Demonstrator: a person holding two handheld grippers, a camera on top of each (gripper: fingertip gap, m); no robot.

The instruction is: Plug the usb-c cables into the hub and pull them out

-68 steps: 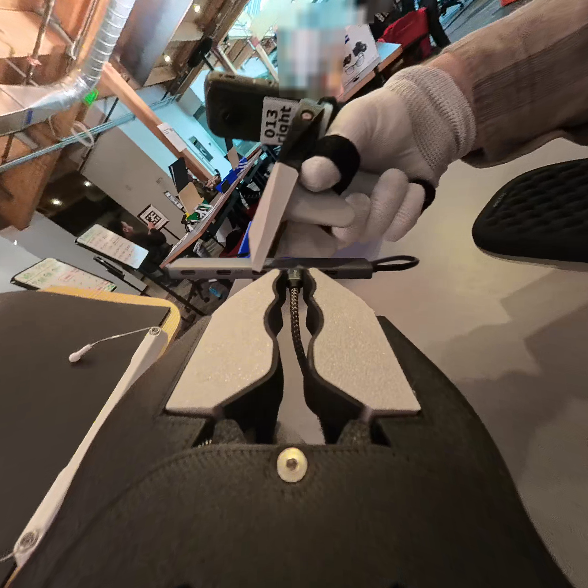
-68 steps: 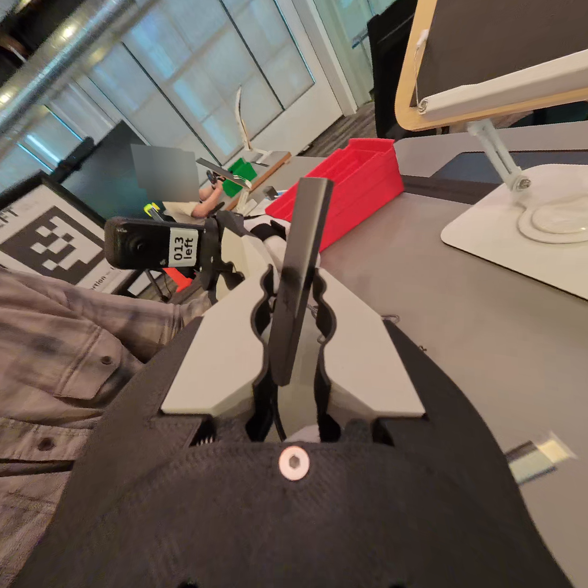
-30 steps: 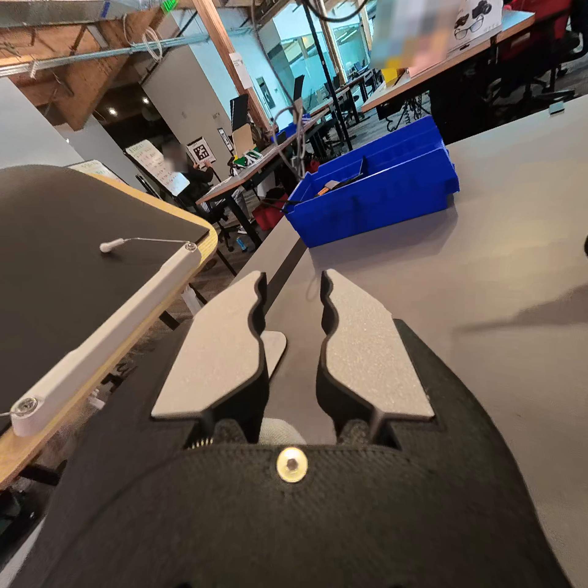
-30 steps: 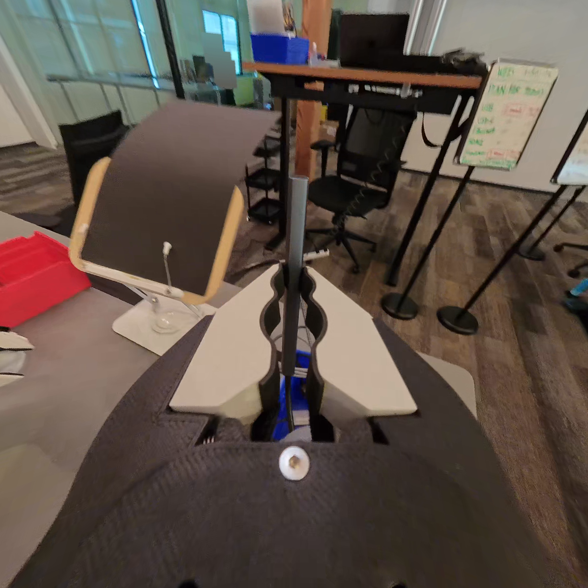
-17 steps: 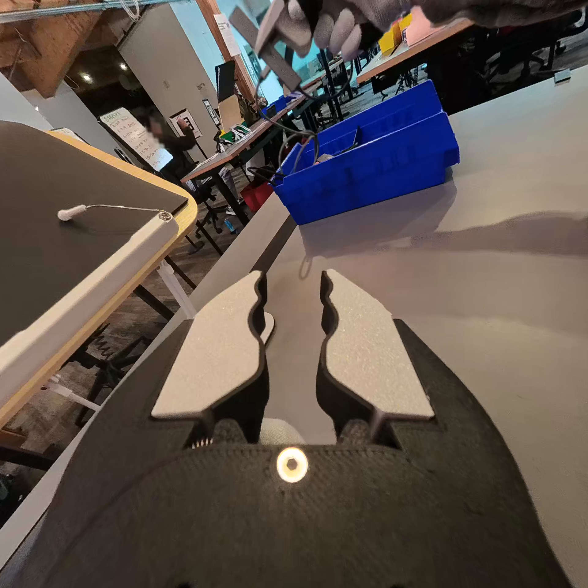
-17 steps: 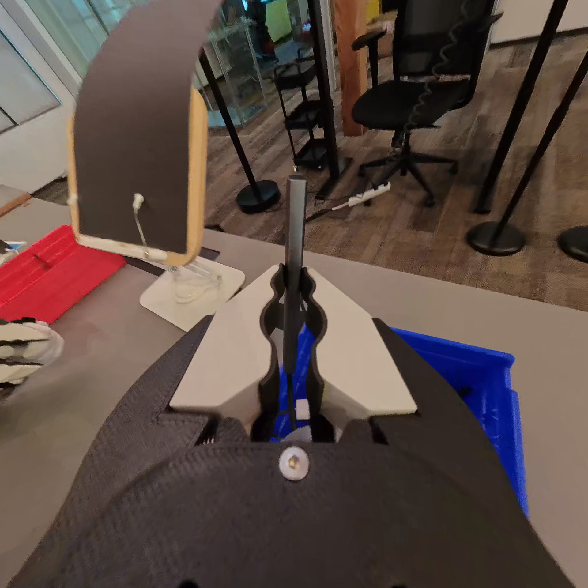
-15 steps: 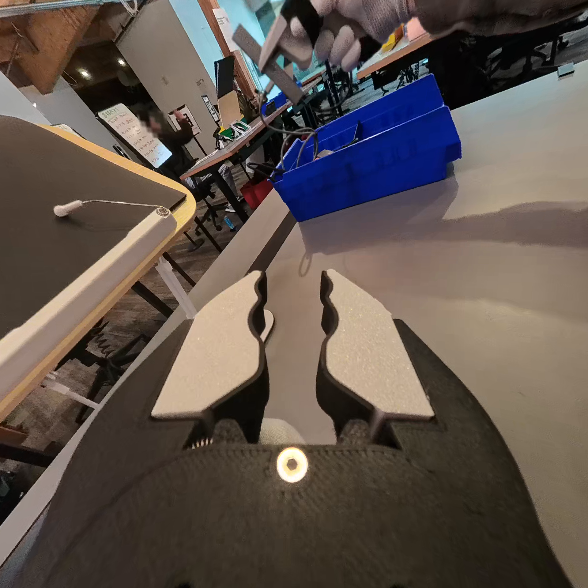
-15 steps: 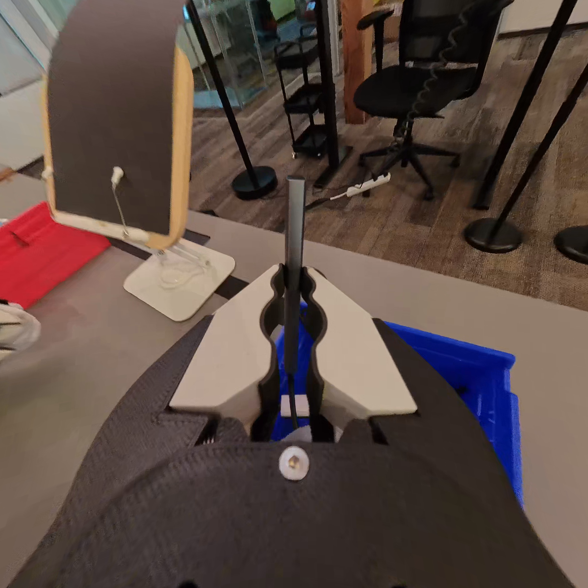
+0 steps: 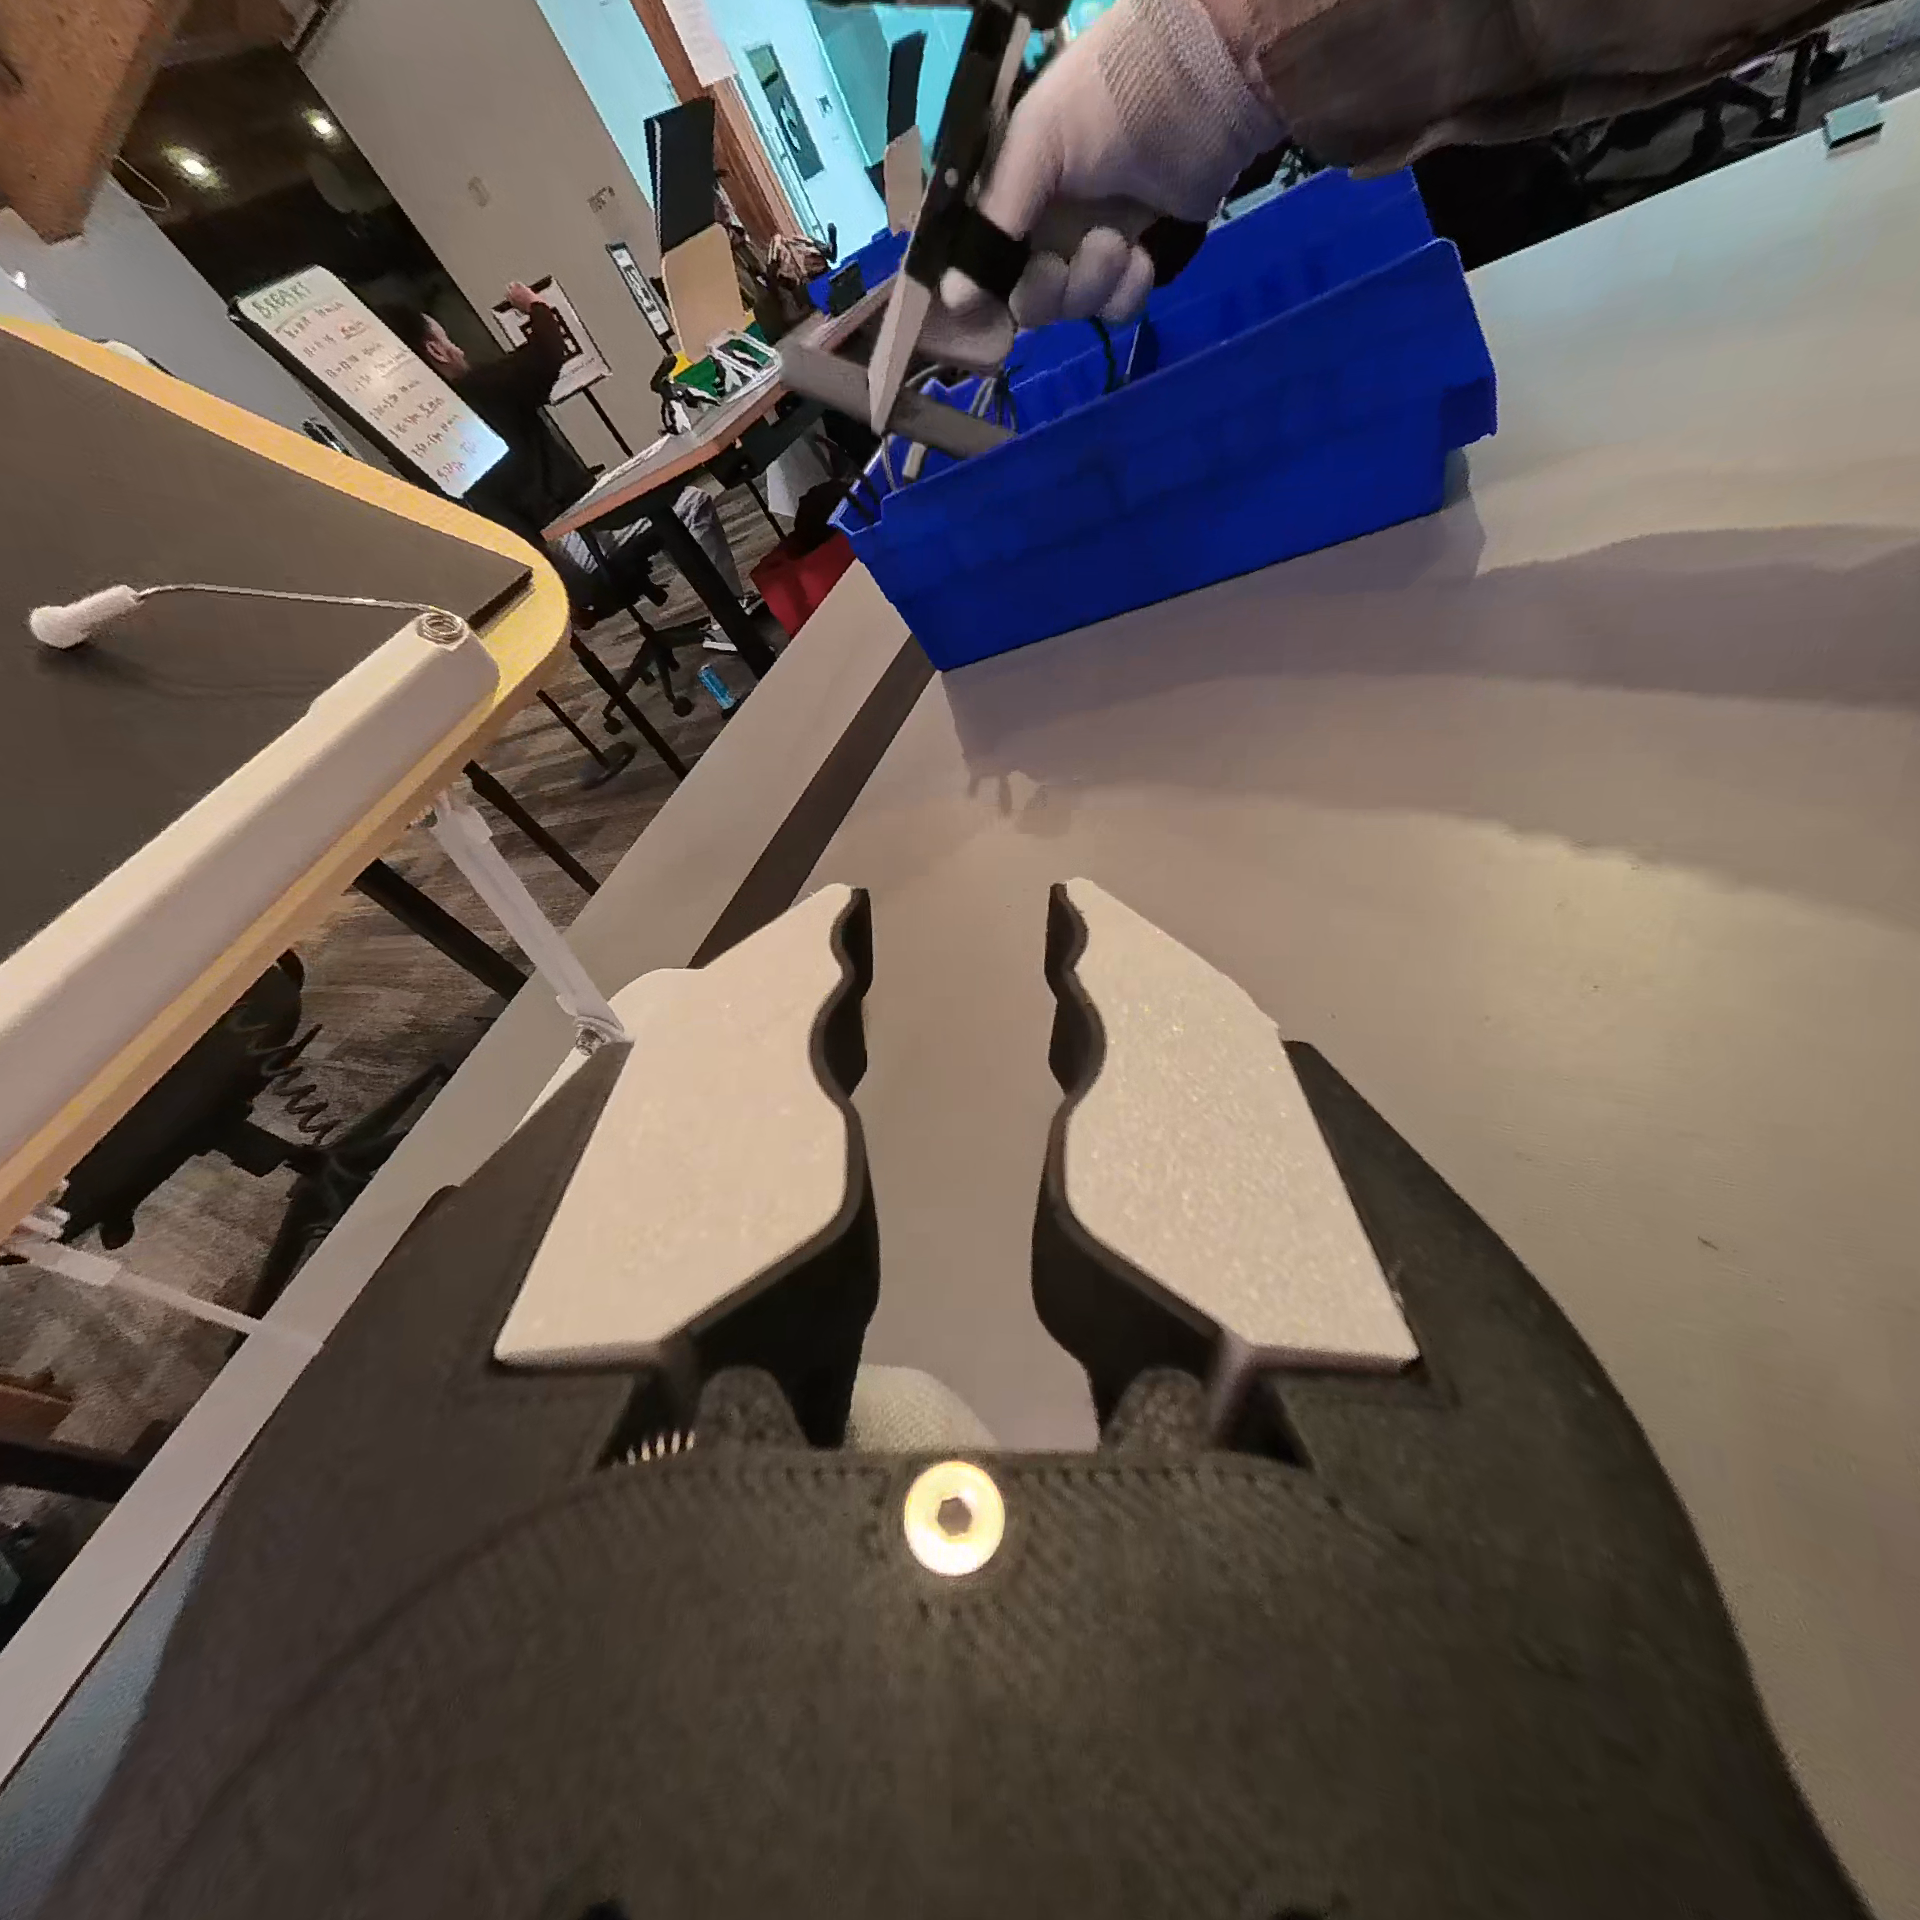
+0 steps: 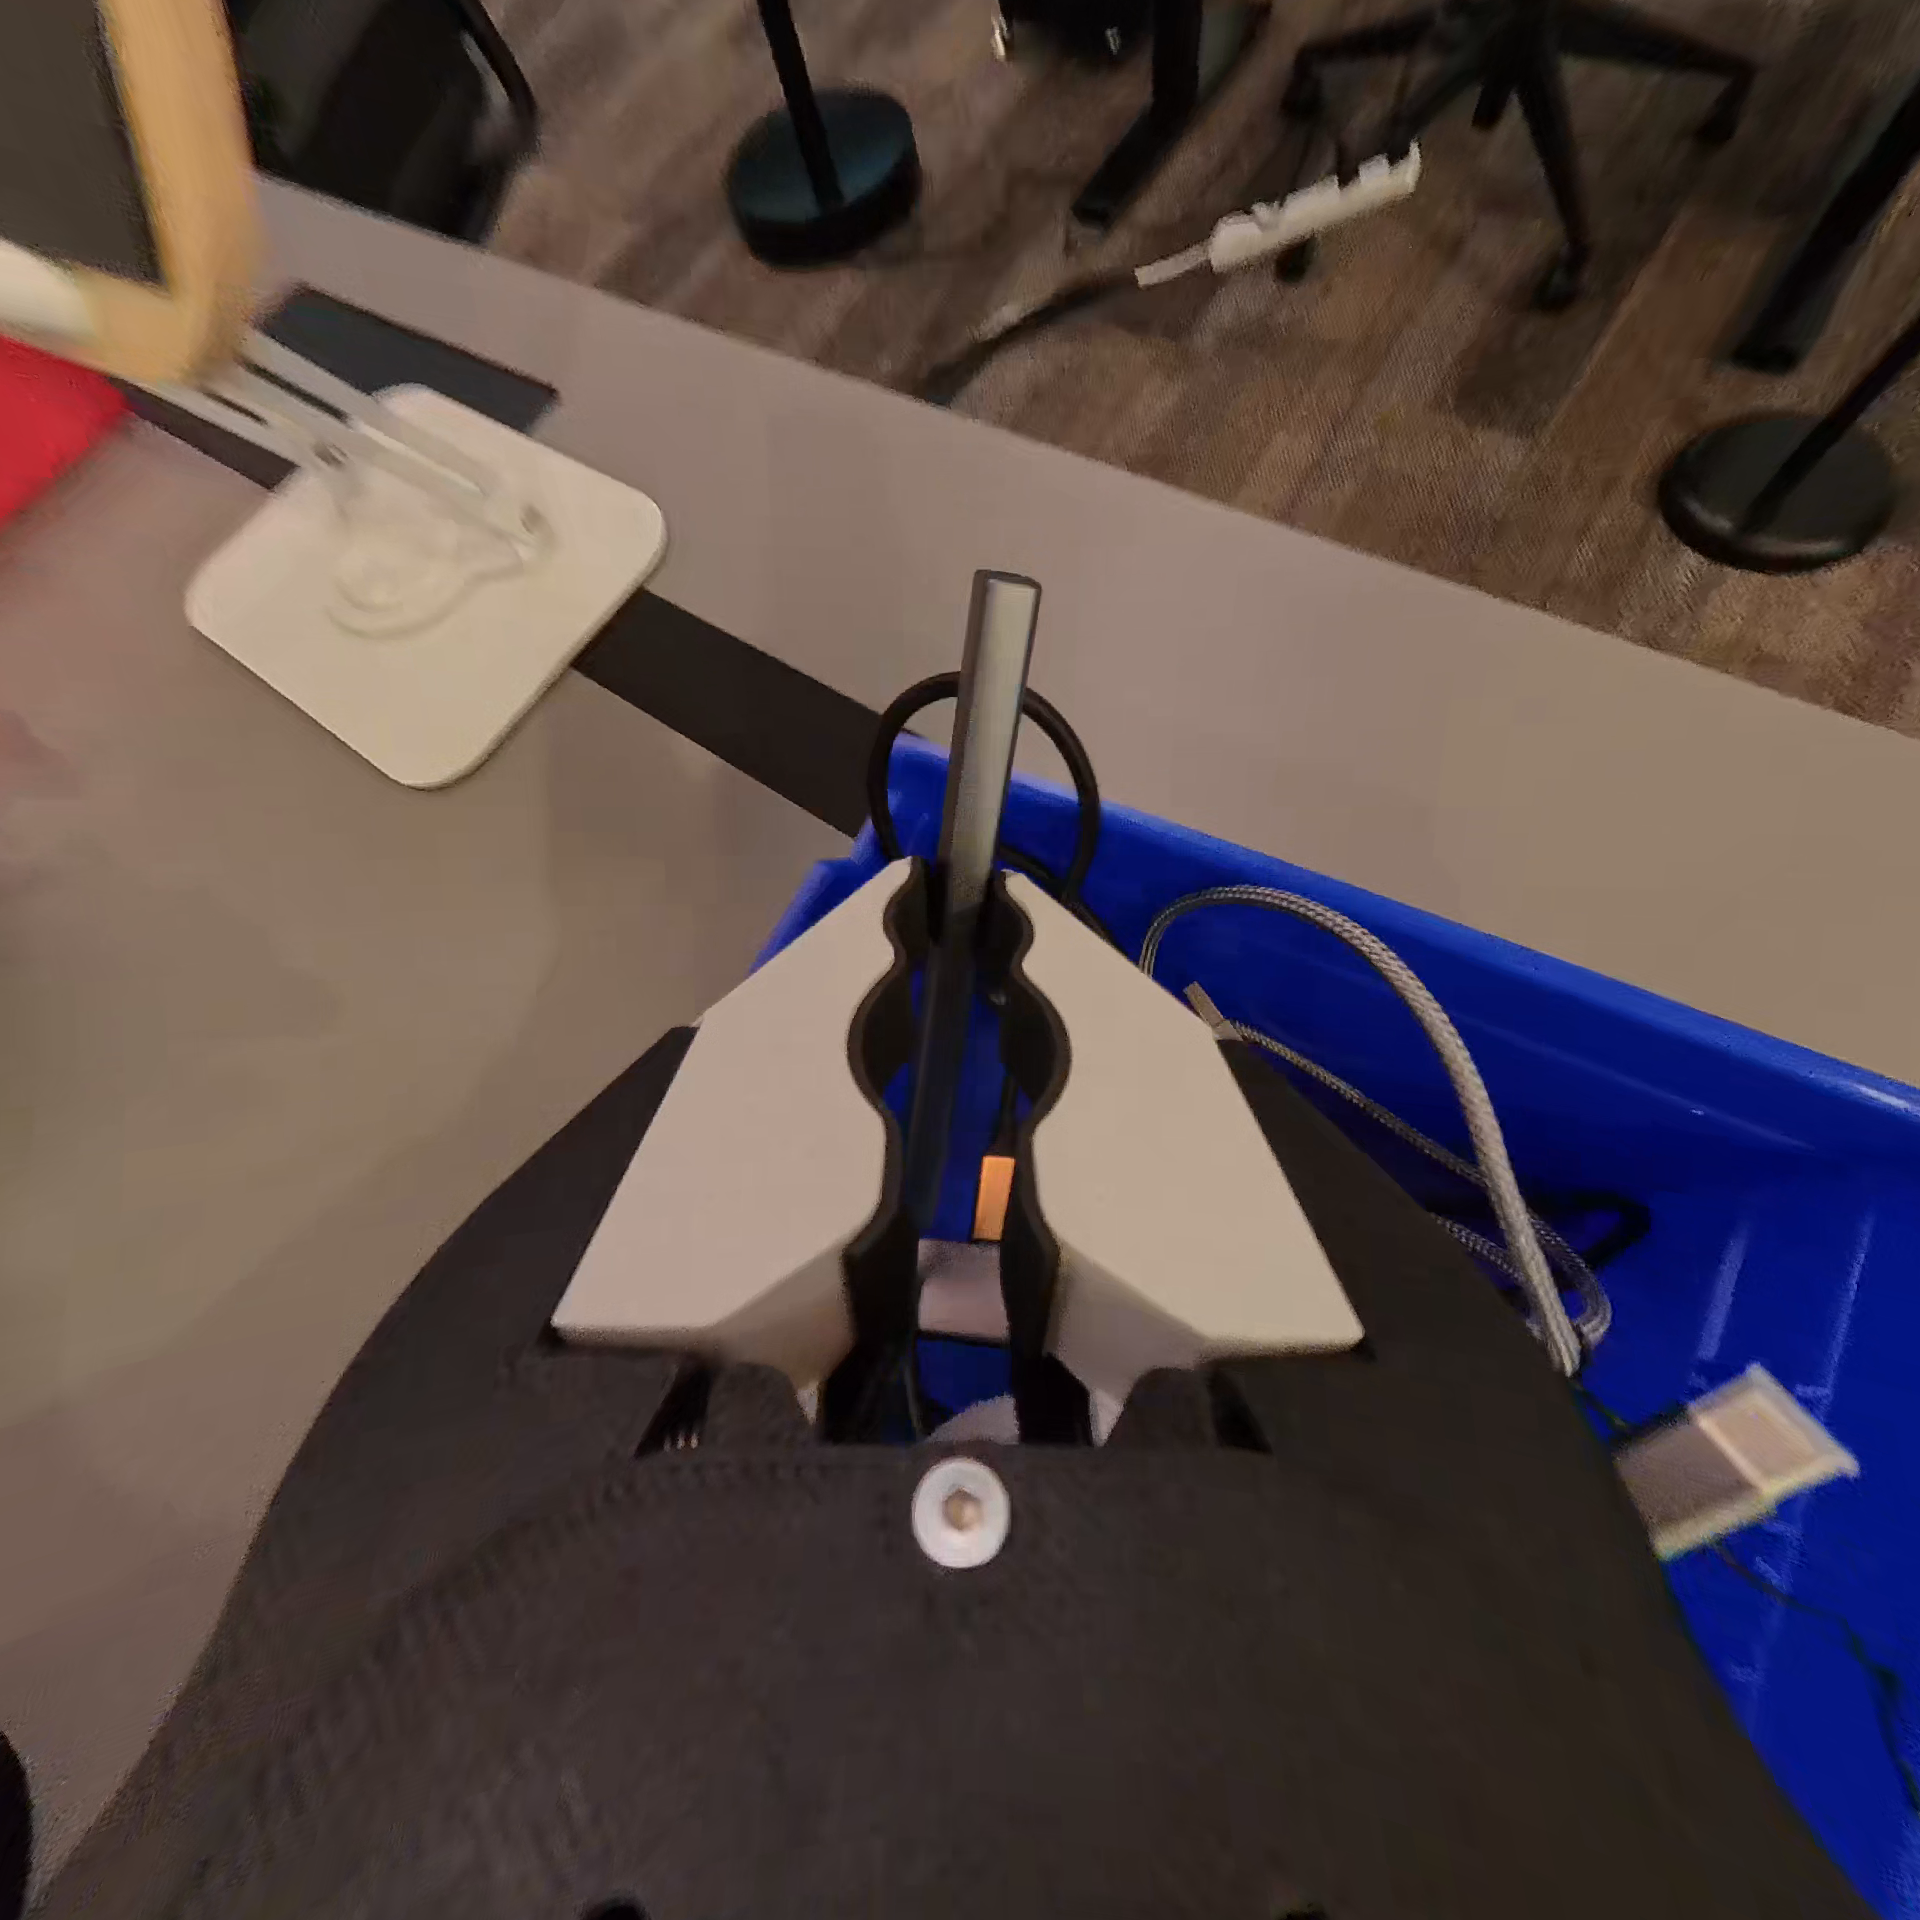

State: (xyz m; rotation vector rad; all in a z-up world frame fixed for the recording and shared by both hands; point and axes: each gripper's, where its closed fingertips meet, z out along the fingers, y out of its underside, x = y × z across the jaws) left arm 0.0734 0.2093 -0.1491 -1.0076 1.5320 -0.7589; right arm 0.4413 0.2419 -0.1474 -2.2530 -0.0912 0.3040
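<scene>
- Now we are holding the right gripper point(image 10: 961, 914) lower over the blue bin point(image 10: 1558, 1060), where before it was higher above the floor.
- We are clamping its fingers on the hub point(image 10: 987, 748), which is pointing to 12 o'clock.
- We are keeping the left gripper point(image 9: 958, 914) apart and empty above the table point(image 9: 1507, 883).
- We are seeing a braided cable point(image 10: 1455, 1070) lying in the bin at 3 o'clock.

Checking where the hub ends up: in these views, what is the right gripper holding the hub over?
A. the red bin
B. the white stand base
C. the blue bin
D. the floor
C: the right gripper is shut on the hub above the blue bin, where a braided cable lies.
</scene>
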